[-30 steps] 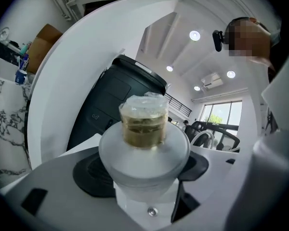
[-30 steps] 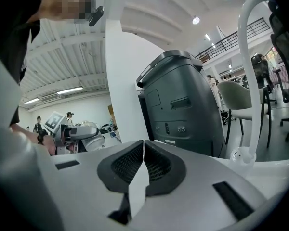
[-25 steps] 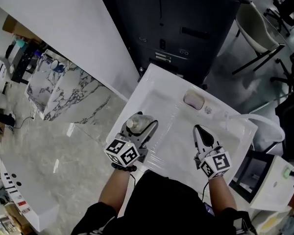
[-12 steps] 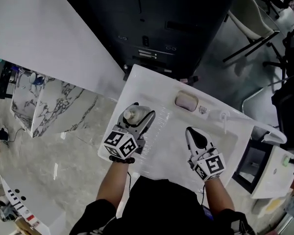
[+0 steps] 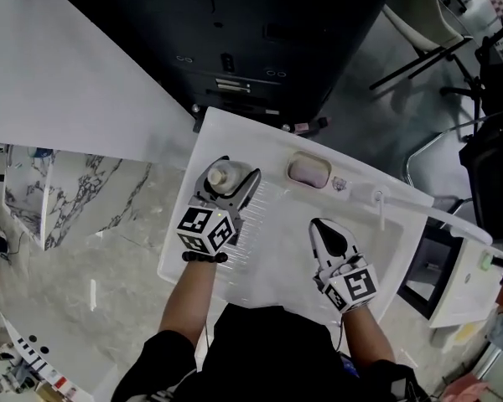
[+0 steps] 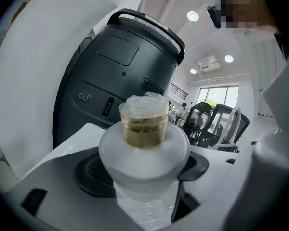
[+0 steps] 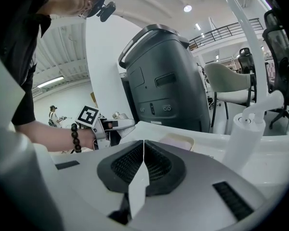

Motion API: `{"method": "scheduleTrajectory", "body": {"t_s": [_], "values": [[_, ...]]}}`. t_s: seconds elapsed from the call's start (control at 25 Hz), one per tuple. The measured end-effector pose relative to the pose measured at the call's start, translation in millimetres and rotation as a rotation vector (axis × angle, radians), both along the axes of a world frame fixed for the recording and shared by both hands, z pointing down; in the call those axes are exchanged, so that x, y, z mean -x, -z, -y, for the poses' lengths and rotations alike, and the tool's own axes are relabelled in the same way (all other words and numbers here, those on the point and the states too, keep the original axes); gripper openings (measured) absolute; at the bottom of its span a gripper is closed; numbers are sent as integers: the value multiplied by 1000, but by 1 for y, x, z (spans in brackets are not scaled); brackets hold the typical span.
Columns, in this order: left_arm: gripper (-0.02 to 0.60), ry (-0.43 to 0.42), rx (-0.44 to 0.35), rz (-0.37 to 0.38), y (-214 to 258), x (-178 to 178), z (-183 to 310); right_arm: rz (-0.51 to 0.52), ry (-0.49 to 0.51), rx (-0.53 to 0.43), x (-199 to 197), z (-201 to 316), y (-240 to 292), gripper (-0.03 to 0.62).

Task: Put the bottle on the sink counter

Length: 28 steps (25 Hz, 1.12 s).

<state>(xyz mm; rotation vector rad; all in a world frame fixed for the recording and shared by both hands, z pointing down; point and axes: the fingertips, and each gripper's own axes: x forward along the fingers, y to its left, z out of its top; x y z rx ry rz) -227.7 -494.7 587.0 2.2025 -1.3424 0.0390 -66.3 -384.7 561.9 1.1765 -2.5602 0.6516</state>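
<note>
A person leans over a white sink bench (image 5: 260,136) with a tool in each hand. The left hand-held gripper (image 5: 233,172) pinches a clear bottle (image 5: 219,174) between its dark pads; the bottle stands upright, cap up, over the bench's 10 o'clock corner, and no view shows whether its base touches the surface. In the left gripper view the bottle (image 6: 144,129) fills the space between the jaws, its pale collar below a see-through cap with a yellowish inside, and a dark grey machine (image 6: 120,71) with a carry handle rises behind it. The right hand-held gripper (image 5: 321,224) hangs over the basin at about 5 o'clock, well apart from the bottle, its jaws pressed together on nothing, as the right gripper view confirms (image 7: 143,150). A soap dish (image 5: 308,172) sits on the rim at 12 o'clock, just beside the left tool's tips, and a white faucet (image 5: 379,203) stands at 2 o'clock. A bead bracelet (image 5: 204,257) circles the left wrist. A white wall panel (image 5: 59,74) runs off at 10 o'clock beyond the bench.
</note>
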Motion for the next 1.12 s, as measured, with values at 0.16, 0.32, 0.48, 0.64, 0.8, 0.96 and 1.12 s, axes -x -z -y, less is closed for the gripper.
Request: {"method": "scheduleTrajectory", "body": {"t_s": [0.16,0.32,0.48,0.64,0.8,0.96,1.12], "values": [[353,1,-5,19,-9,-5,19,-11,-12,22,-4,-3,-8,31],[353,-5,-14,32,-14,-14,34,0,-43,45,-11,-5,-9,31],[353,-6,3,77,-22,-18,46,20,-79,52,-17,-3,-11,31],[351,-5,11,134,-30,-18,52,10,-87,58,-21,-3,-16,31],[351,-3,21,189,-38,-20,56,17,-91,57,-18,0,-15,31],[353,-11,11,278,-44,-22,59,29,-90,92,-13,-2,-21,31],[351,-18,7,352,-49,-25,58,64,-101,118,-10,-3,-25,31]]}}
